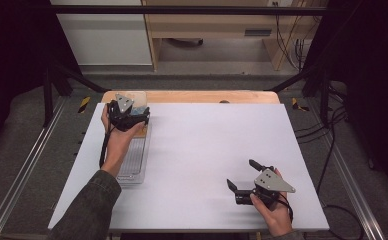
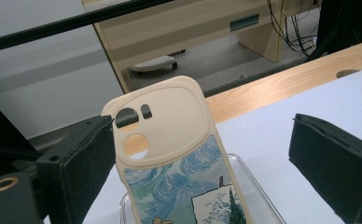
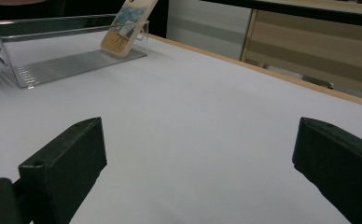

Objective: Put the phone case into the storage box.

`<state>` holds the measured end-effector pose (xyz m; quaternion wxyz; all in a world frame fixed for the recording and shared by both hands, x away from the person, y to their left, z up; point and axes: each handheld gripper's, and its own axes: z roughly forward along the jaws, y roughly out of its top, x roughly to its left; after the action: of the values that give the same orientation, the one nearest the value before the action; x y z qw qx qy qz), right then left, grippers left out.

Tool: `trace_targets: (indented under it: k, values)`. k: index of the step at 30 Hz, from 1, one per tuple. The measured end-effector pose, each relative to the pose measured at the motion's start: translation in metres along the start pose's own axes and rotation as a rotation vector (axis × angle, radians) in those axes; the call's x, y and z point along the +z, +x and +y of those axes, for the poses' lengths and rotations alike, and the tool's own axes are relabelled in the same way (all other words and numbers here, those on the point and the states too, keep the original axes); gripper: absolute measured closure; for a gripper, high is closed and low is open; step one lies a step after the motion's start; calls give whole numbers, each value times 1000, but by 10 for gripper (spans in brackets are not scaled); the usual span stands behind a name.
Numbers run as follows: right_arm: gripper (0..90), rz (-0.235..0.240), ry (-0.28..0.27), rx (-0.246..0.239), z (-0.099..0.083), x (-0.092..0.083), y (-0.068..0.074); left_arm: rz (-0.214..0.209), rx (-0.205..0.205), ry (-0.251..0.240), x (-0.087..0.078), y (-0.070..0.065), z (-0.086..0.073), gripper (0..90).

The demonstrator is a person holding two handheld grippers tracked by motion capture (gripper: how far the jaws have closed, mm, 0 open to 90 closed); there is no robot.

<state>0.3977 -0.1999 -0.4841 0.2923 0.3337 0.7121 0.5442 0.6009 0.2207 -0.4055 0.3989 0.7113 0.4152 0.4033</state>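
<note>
Left gripper (image 1: 141, 116): jaws wide apart around the phone case (image 2: 179, 154), one jaw just beside its edge.
Right gripper (image 1: 242, 176): jaws wide apart, holding nothing, above the table (image 1: 207, 145).
Clear bin (image 3: 53, 51): phone case leaning inside its far end.

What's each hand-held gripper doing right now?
Left hand-held gripper: open, jaws either side of the phone case, not gripping it.
Right hand-held gripper: open, holding nothing.

**Around the white work surface**

A white sheet (image 1: 207, 150) covers the wooden table (image 1: 202, 96), leaving a bare wood strip along the far edge. Beyond that edge stand a pale wooden cabinet (image 1: 217, 25) and a white panel (image 1: 107, 40). Black cables (image 1: 332, 125) trail on the floor past the right edge.
</note>
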Motion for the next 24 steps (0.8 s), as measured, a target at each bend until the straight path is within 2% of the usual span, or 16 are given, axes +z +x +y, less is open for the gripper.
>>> trace_targets:
  k: [6,12,15,23,24]
  values:
    - [28,1,1,-2,0,0,1,8,40,-4,-2,-2,1,69]
    - [28,0,0,-1,0,0,0,-8,69,2,-4,-3,2,66]
    - [28,-1,1,-2,0,0,1,-6,104,12,-4,-4,1,65]
    - [28,-1,0,-2,1,0,1,4,163,7,-6,-6,1,66]
    - [28,-2,0,-2,1,0,1,4,160,13,-6,-7,1,66]
